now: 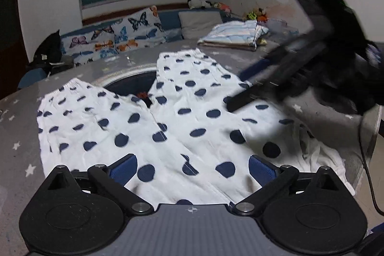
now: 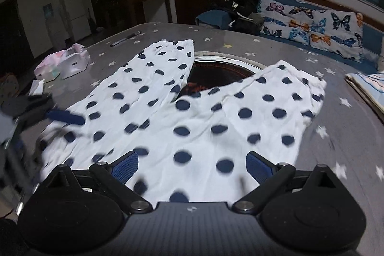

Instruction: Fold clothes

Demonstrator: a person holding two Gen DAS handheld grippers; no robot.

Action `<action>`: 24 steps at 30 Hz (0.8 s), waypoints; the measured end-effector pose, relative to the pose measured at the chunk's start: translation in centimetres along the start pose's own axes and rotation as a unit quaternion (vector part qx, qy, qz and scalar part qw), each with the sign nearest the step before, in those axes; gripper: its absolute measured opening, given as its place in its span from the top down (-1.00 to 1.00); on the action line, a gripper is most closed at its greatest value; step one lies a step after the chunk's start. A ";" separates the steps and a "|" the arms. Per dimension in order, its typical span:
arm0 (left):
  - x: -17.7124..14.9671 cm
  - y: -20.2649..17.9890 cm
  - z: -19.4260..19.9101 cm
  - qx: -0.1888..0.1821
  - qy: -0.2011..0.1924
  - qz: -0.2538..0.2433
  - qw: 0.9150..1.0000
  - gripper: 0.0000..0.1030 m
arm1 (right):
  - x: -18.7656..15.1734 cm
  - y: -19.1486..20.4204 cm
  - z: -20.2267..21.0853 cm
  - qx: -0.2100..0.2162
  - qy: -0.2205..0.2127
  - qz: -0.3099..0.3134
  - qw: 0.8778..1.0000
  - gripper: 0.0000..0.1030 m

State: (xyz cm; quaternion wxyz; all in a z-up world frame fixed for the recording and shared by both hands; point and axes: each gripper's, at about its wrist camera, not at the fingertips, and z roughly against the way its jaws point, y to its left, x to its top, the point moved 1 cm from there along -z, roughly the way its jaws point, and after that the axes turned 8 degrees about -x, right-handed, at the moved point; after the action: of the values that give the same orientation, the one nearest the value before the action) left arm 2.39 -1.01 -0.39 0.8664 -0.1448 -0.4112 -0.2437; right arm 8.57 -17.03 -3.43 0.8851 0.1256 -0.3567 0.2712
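White trousers with navy polka dots (image 1: 168,126) lie flat on the grey star-patterned table, legs spread in a V away from me; they also show in the right wrist view (image 2: 192,116). My left gripper (image 1: 192,172) is open and empty, fingers wide over the waist end. My right gripper (image 2: 192,167) is open and empty above the same end. In the left wrist view the right gripper (image 1: 242,97) hovers, blurred, over the right side of the trousers. In the right wrist view the left gripper (image 2: 64,119) is blurred at the left edge.
A round dark inset (image 2: 223,71) sits in the table (image 2: 348,136) between the trouser legs. A folded striped blanket (image 1: 235,35) lies at the far right. A pink-white bag (image 2: 64,61) and a pen (image 2: 124,38) lie at the far left. A butterfly-print sofa (image 1: 115,37) stands behind.
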 end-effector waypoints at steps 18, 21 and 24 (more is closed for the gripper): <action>1.0 1.7 0.3 0.002 0.025 0.080 0.996 -1.00 | 2.7 -4.7 -3.7 -0.016 0.008 -0.034 0.999 -0.91; 0.2 1.7 -0.9 -0.007 0.051 0.093 0.994 -1.00 | 3.8 -5.1 -5.4 -0.010 0.013 -0.032 0.999 -0.91; -0.6 1.7 -0.9 -0.006 0.053 0.090 0.995 -1.00 | 4.4 -6.2 -6.9 -0.021 0.015 -0.033 0.999 -0.91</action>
State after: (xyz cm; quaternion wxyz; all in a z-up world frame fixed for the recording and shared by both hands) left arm 3.56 0.15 -1.53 0.9043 -0.1734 -0.3488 -0.1745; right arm 18.65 -17.55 -5.45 0.9013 0.1148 -0.3448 0.2358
